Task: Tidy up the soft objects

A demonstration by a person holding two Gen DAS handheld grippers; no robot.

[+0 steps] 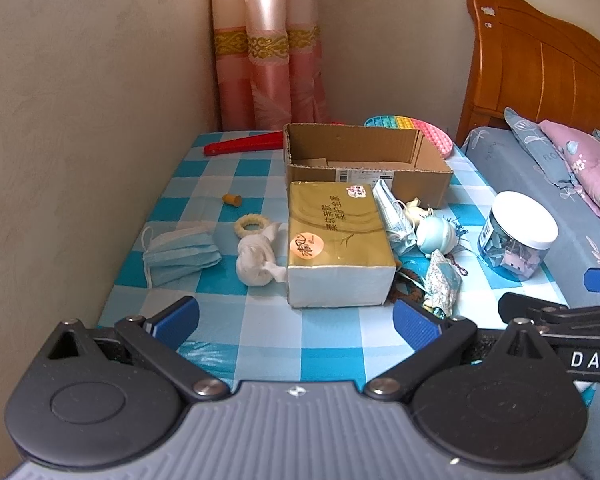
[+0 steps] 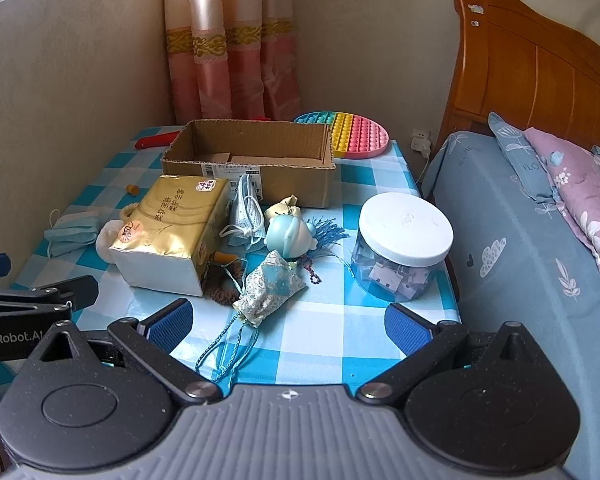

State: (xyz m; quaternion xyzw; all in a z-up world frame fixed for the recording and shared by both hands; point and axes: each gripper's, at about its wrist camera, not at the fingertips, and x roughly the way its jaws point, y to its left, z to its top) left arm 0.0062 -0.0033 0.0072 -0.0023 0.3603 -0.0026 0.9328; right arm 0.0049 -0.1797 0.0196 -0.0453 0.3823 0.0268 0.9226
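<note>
An open cardboard box (image 1: 364, 162) (image 2: 252, 160) stands at the back of a blue checked table. In front lie a gold tissue pack (image 1: 338, 240) (image 2: 172, 232), a blue face mask (image 1: 178, 254) (image 2: 70, 232), a white crumpled cloth (image 1: 256, 260), a second mask (image 2: 246, 212), a pale blue plush toy (image 2: 290, 234), a floral sachet (image 2: 270, 288) and a brown hair tie (image 2: 222, 282). My left gripper (image 1: 296, 326) is open and empty at the front edge, before the tissue pack. My right gripper (image 2: 288, 320) is open and empty, just before the sachet.
A clear jar with a white lid (image 2: 404, 244) stands at the table's right. A rainbow pop-it mat (image 2: 348, 132) and a red object (image 1: 242, 146) lie at the back. A bed (image 2: 532, 220) adjoins on the right; a wall runs along the left.
</note>
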